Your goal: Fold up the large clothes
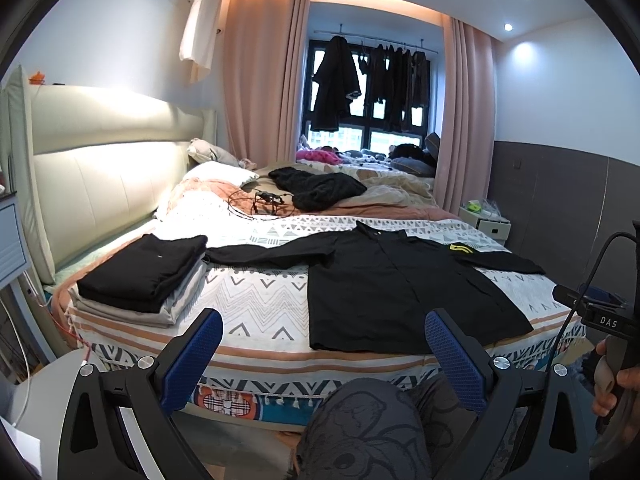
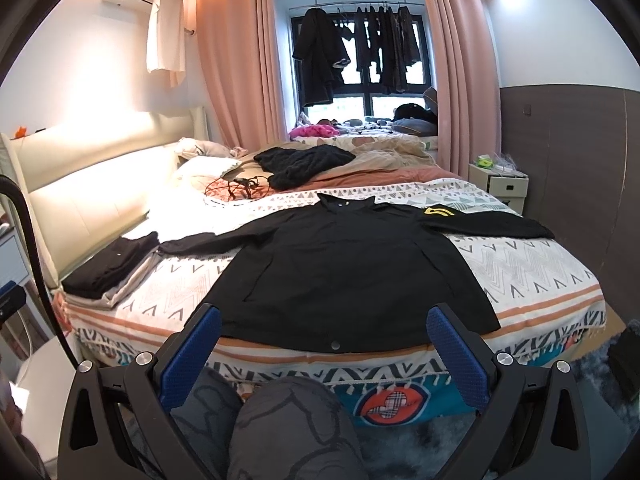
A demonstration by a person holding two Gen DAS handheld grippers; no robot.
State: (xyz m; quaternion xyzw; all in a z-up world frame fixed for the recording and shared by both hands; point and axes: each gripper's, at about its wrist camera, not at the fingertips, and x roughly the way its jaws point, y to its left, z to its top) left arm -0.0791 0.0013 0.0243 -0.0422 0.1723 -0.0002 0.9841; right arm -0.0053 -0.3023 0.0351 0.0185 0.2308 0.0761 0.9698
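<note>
A large black long-sleeved shirt (image 1: 392,280) lies spread flat on the patterned bed cover (image 1: 256,304), sleeves out to both sides, a yellow patch on its right sleeve. It also shows in the right wrist view (image 2: 340,276), hem at the bed's front edge. My left gripper (image 1: 324,332) is open and empty, held off the bed's front edge, left of the shirt's hem. My right gripper (image 2: 324,328) is open and empty, just in front of the hem. The right gripper's body shows at the right edge of the left wrist view.
A stack of folded clothes (image 1: 148,276) sits at the bed's left corner, also in the right wrist view (image 2: 108,268). A crumpled black garment (image 1: 320,188) and cables (image 1: 264,202) lie further back. A white nightstand (image 2: 498,182) stands right. My knees (image 2: 280,432) are below the grippers.
</note>
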